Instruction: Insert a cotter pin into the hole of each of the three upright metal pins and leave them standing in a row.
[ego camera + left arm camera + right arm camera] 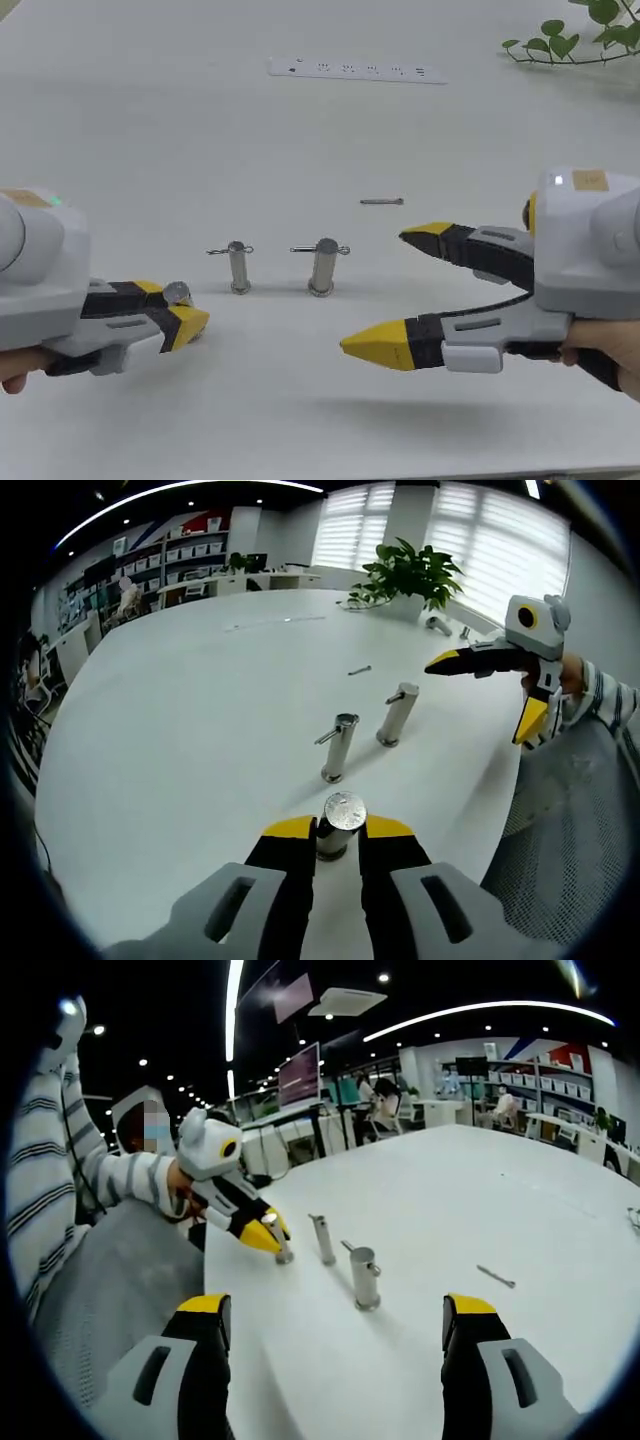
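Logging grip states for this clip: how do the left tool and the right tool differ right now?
The left tool is shut on a metal pin; the right tool is open and holds nothing. The left tool is left of the two standing pins, the right tool right of them. Both have black jaws with yellow tips.

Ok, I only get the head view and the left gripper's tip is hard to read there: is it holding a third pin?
Observer: Yes. In the left gripper view the left gripper is shut on the third pin, jaws on either side just under its head.
Operator: Is it upright, in line with the others?
Observer: Upright, and the right gripper view shows it roughly in a row with the middle pin and the end pin.
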